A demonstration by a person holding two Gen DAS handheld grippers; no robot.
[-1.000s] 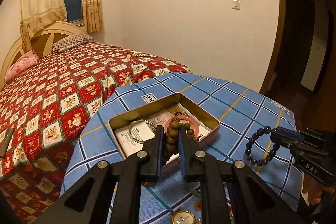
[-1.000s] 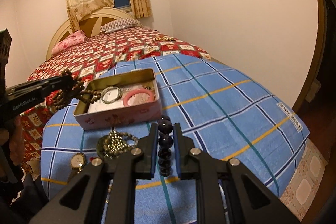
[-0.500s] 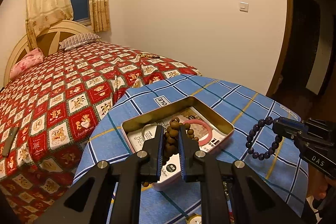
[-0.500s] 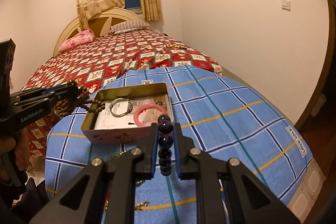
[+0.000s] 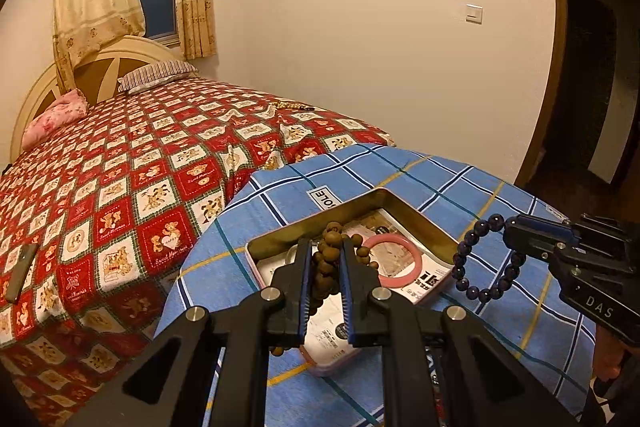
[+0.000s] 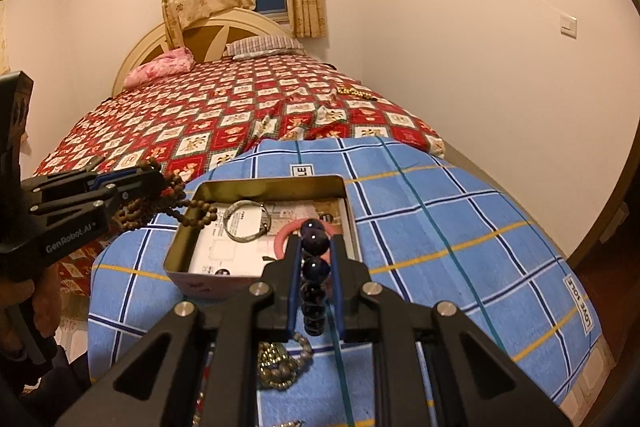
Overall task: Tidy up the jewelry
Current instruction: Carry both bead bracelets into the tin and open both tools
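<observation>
Wooden bead strand (image 5: 325, 269) clamped in left claw (image 5: 325, 273), now risen above open tin (image 5: 416, 223); right claw (image 6: 314, 269) grips dark bead bracelet (image 6: 315, 259) beside it; release into tin next.

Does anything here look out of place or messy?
Yes: a small strand of gold-coloured beads lies alone on the red bedspread, far from the tin. Another tangled beaded heap sits loose on the blue cloth before the tin.
</observation>
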